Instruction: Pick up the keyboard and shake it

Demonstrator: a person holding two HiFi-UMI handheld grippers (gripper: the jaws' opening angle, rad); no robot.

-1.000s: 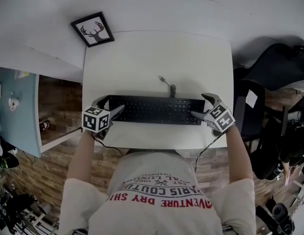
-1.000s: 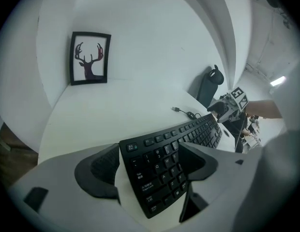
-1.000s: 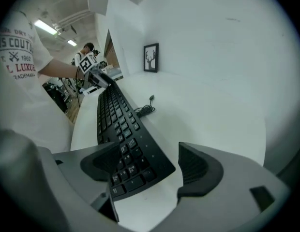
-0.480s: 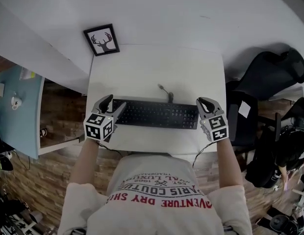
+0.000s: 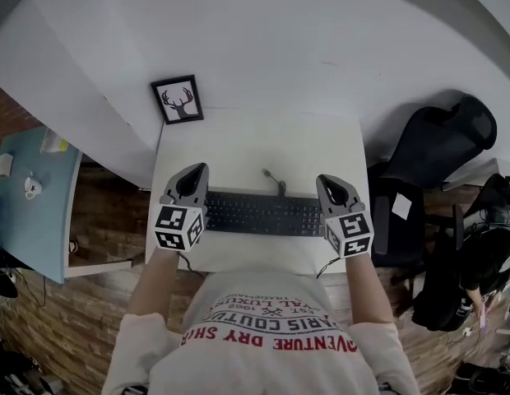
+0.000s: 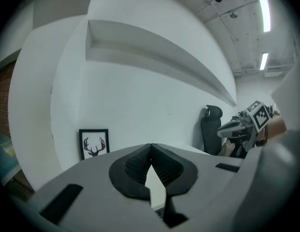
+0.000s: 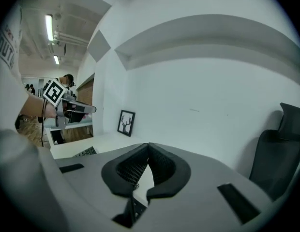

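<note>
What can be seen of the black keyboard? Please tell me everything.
The keyboard is long, flat and black, seemingly plastic, with rows of dark keys. It lies level across the near part of the white desk, long side toward the person. A thin cable leaves its far edge. In the head view its two ends are covered by the left tool and right tool, both shut with nothing between the jaws, so neither grips it.

In the head view both ends of the keyboard (image 5: 263, 213) are covered: at 9 o'clock by the left tongs (image 5: 195, 173), at 3 o'clock by the right tongs (image 5: 327, 183). The right gripper view shows only scraps of its keys. The blue counter (image 5: 33, 212), at 9 o'clock, is cut off by the edge.
</note>
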